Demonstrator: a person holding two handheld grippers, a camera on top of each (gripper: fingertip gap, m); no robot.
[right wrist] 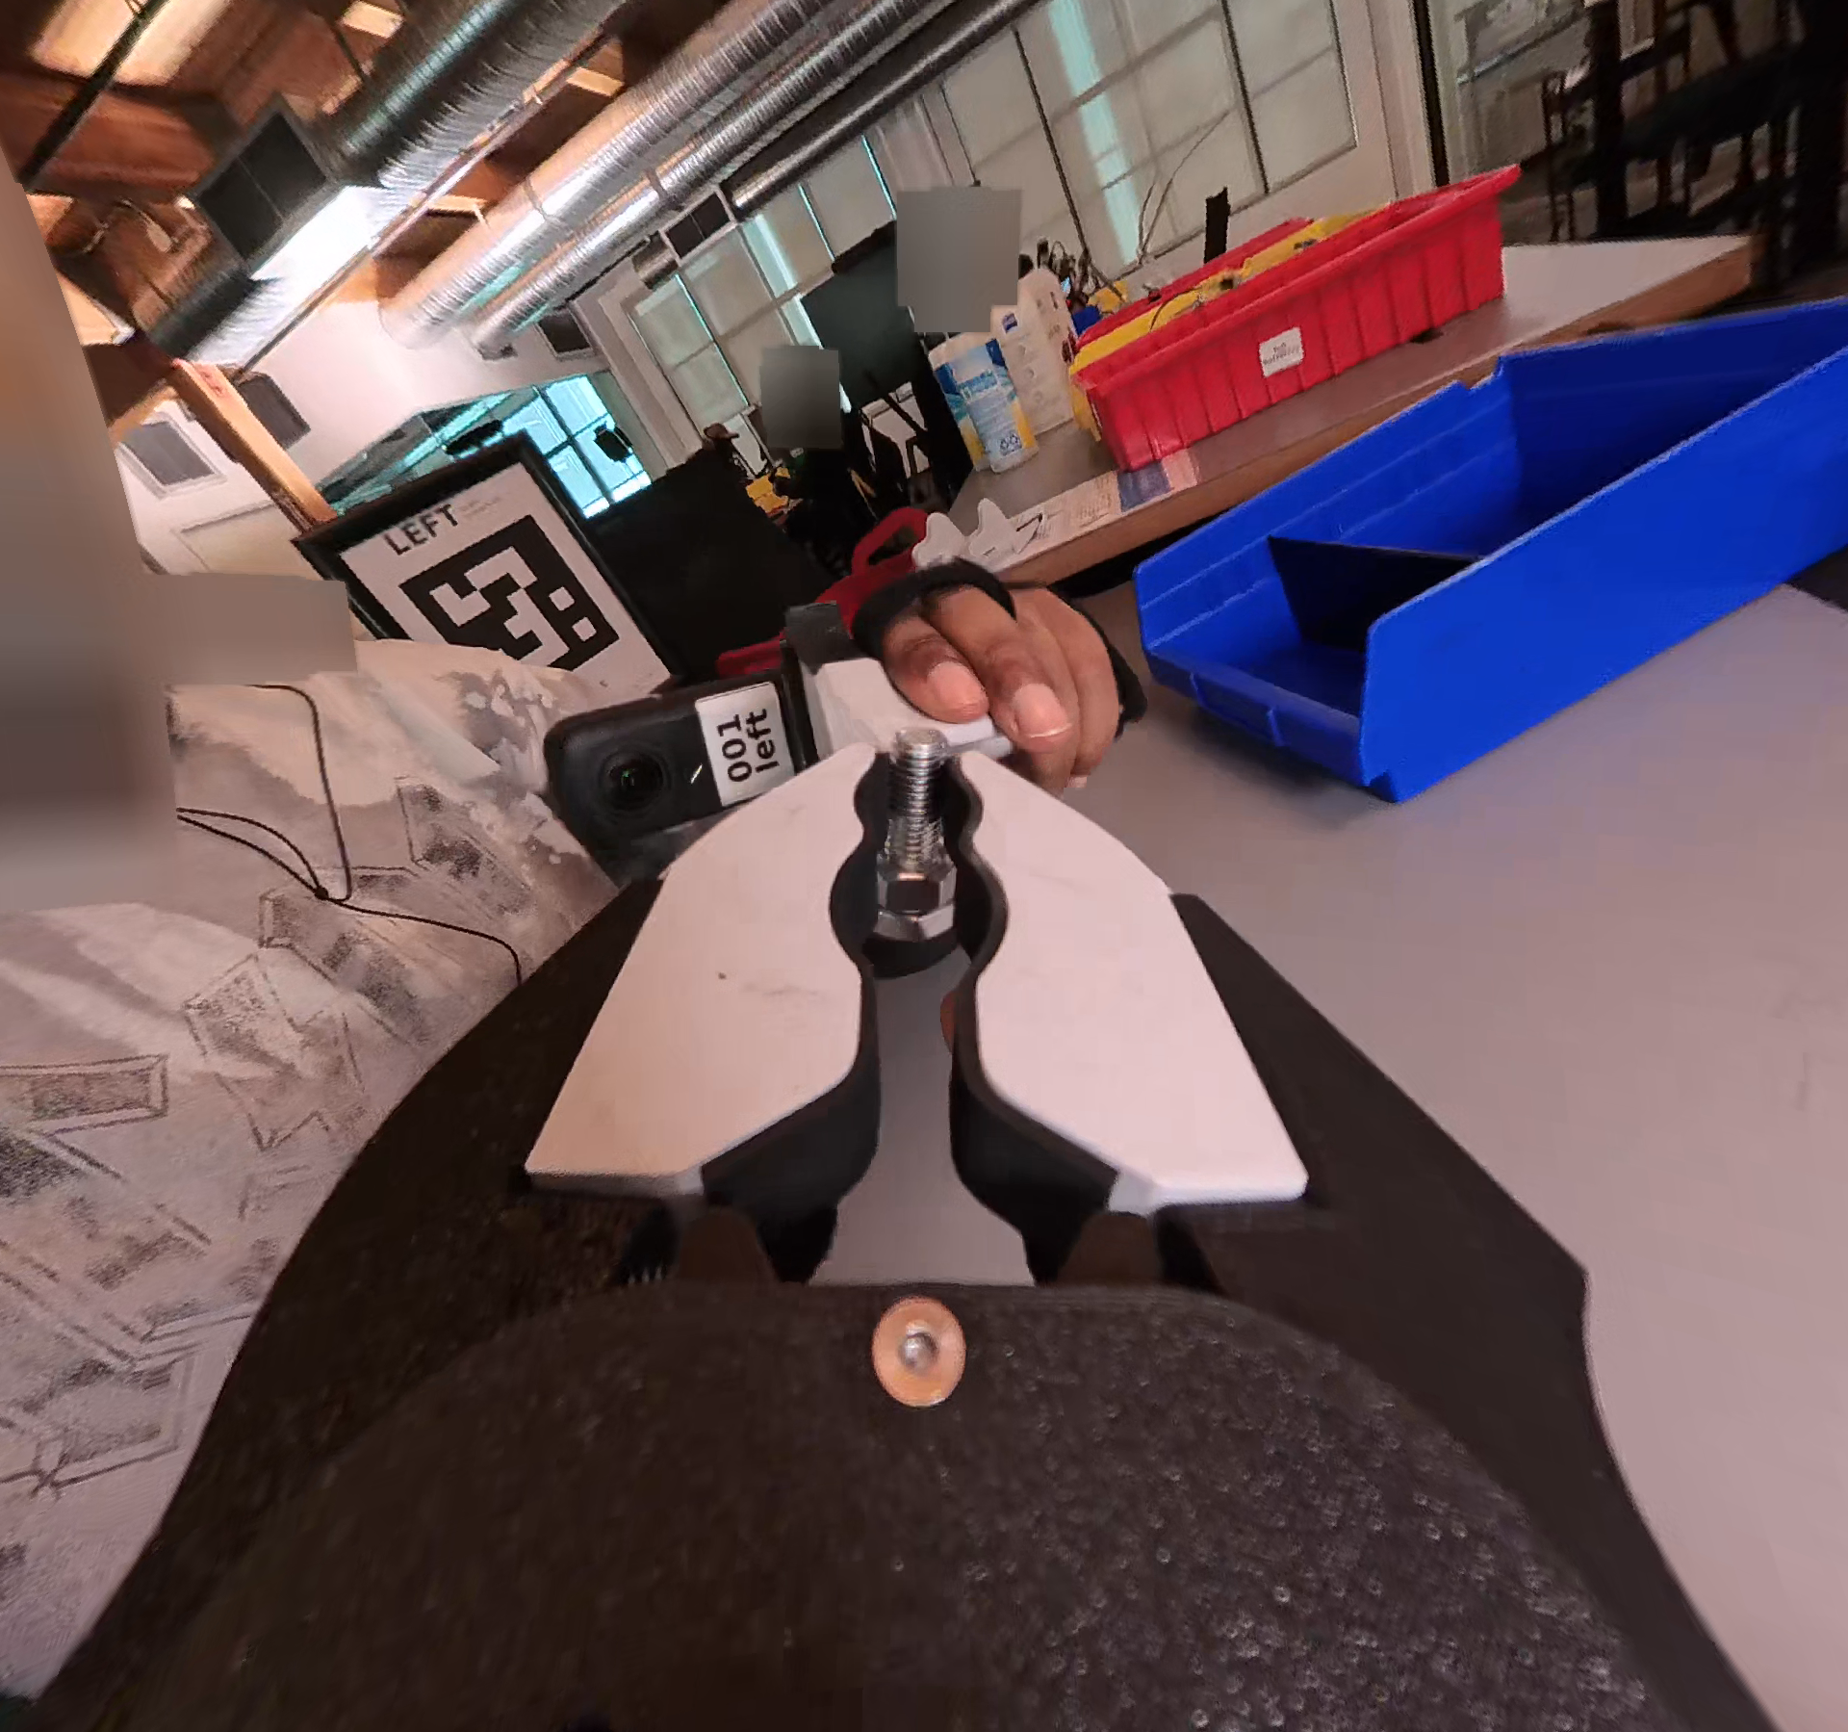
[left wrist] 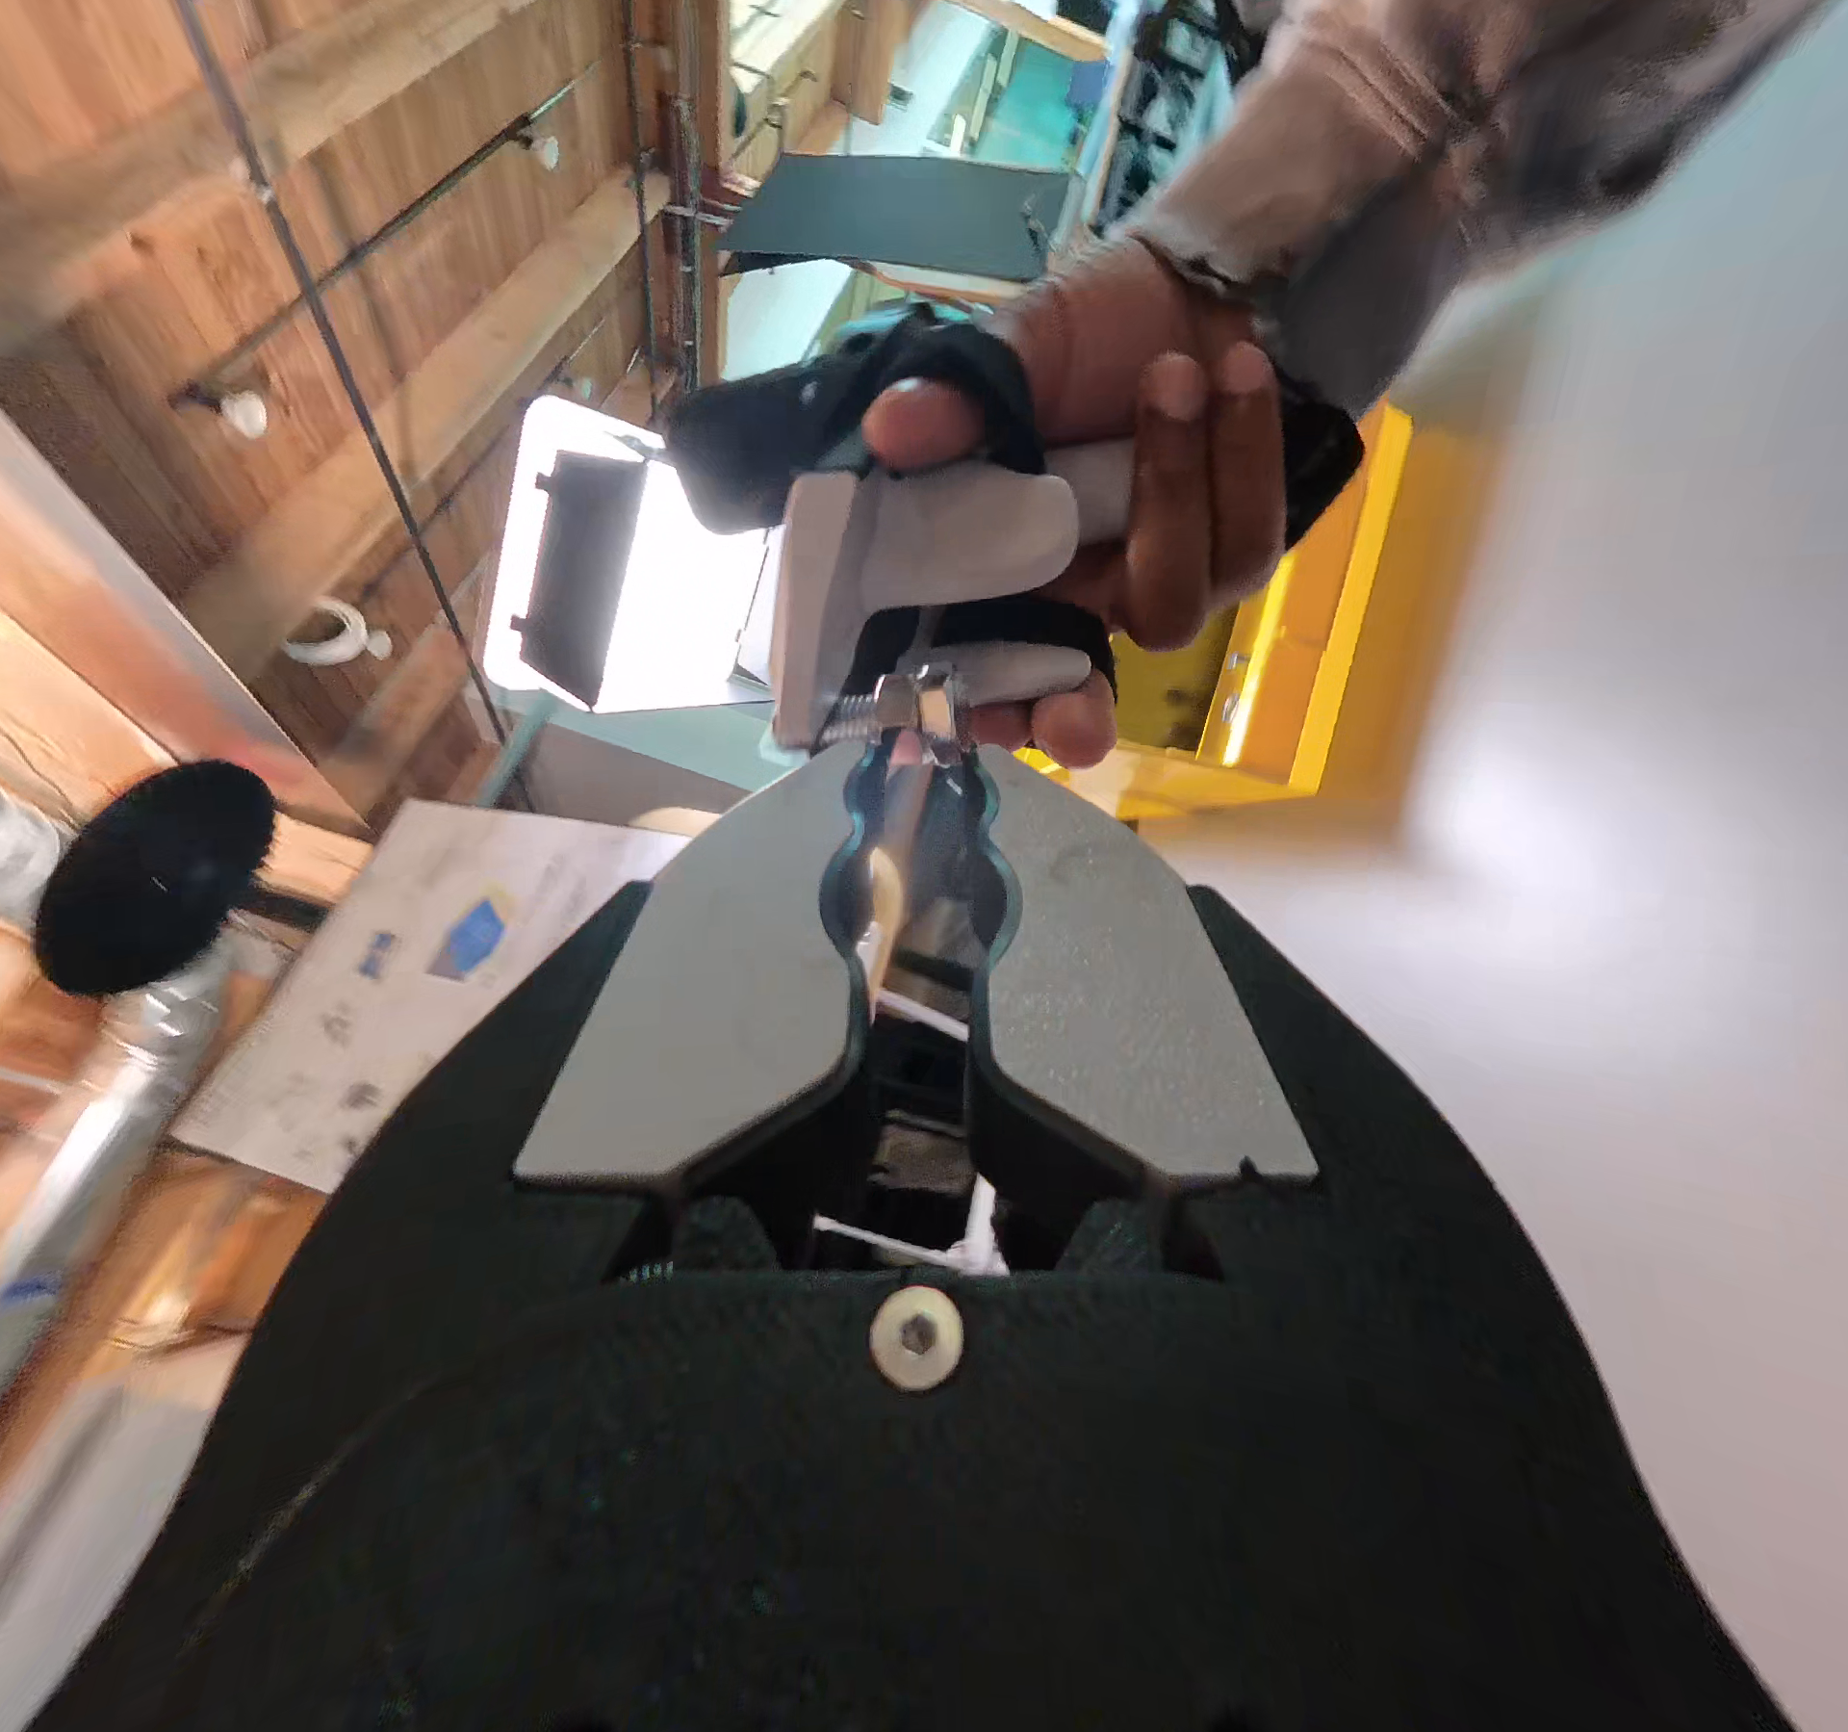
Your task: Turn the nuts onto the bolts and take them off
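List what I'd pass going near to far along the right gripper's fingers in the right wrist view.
Right gripper, nut, bolt thread tip, person's hand, blue bin, red bin, windows.

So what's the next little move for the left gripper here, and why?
Probably grip the nut firmly with the left gripper and give it a short twist. The right gripper is clamped on the bolt, holding it steady, and the left tips sit right at the nut. Bare thread shows beside it. Whether the left tips truly pinch it is unclear.
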